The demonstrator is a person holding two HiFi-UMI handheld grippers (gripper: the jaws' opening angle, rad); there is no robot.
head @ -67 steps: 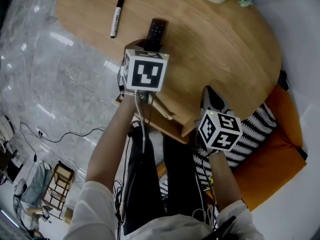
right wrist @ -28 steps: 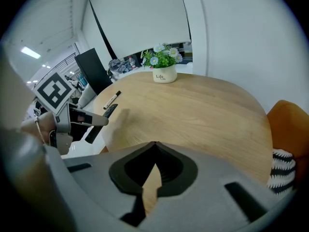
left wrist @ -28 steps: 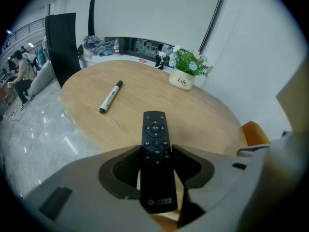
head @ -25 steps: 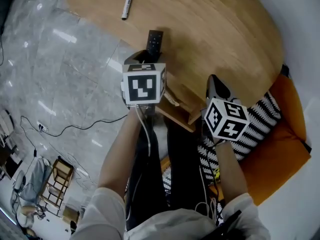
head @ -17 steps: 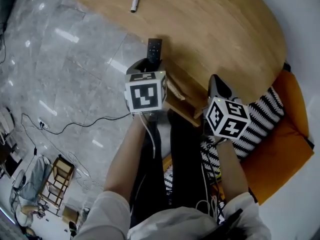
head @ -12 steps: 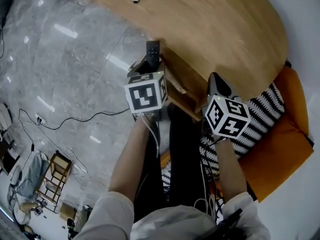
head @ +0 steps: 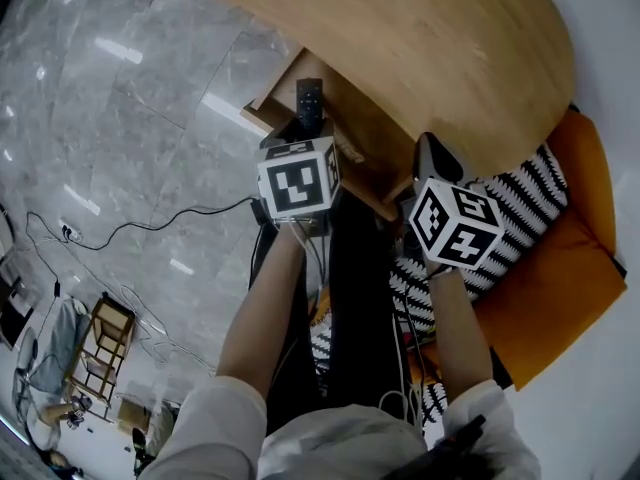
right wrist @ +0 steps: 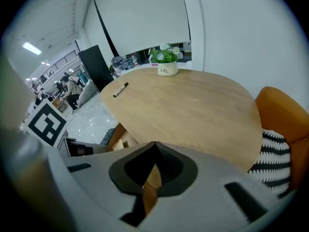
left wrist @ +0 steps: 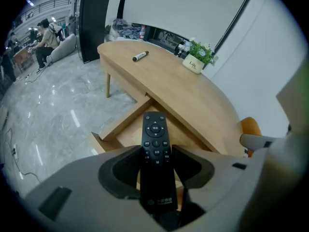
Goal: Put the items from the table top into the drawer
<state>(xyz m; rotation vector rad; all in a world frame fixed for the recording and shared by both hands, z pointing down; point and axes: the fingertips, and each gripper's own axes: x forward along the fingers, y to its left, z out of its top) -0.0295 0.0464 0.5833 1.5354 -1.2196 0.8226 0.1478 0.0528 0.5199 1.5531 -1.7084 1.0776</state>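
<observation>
Out from under the counter [head: 450,38] the drawer [head: 268,93] has slid further since a second ago, its front edge pinched in the closed right gripper [right wrist: 152,146]. Angled steeply down, the left gripper [left wrist: 157,151] clamps the remote [left wrist: 155,134], the open drawer just below its tips.

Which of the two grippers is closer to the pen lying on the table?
Left. The left gripper, holding a remote, hangs over the open drawer on the side of the pen; the right gripper pinches the drawer's edge, farther away.
</observation>
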